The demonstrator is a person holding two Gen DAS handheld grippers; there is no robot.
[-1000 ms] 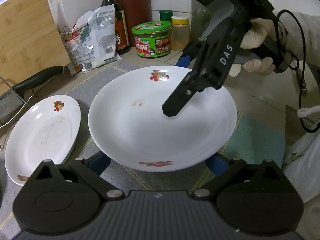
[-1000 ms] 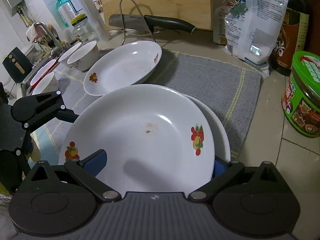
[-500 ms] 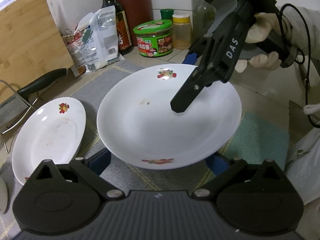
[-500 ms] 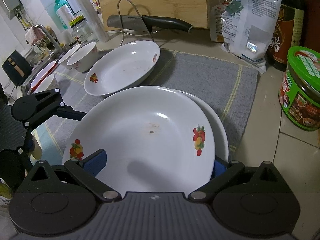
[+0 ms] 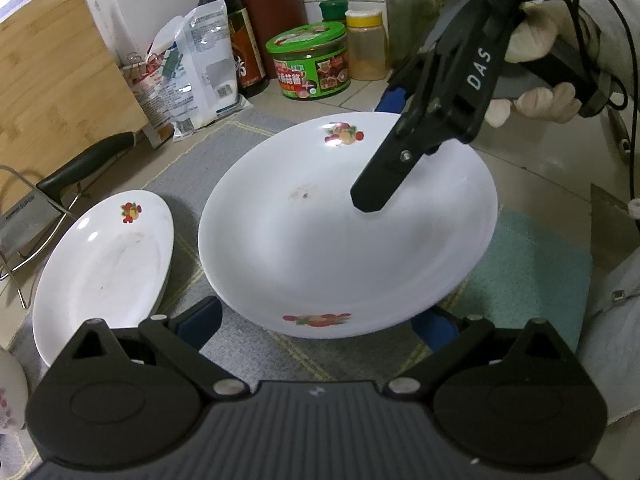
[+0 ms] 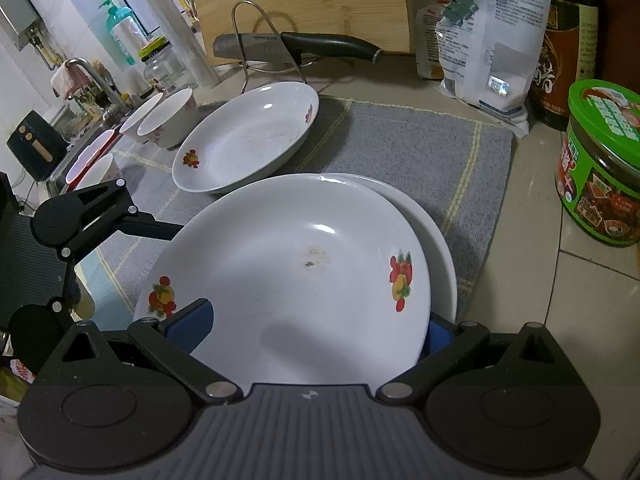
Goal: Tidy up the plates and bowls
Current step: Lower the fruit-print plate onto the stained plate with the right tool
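A white top plate is seen stacked on a second plate on the grey mat on the bench. The right tool is closed on the top plate's near rim, one pad over it, one under. The left tool is held spread wide at the opposite rim, pads apart from it. A third plate lies just beside the stack.

— Where's the top plate?
— Stacked on another plate, on the mat.
— And behind it?
— A third plate, with bowls to its left. A jar stands on the table to the right.
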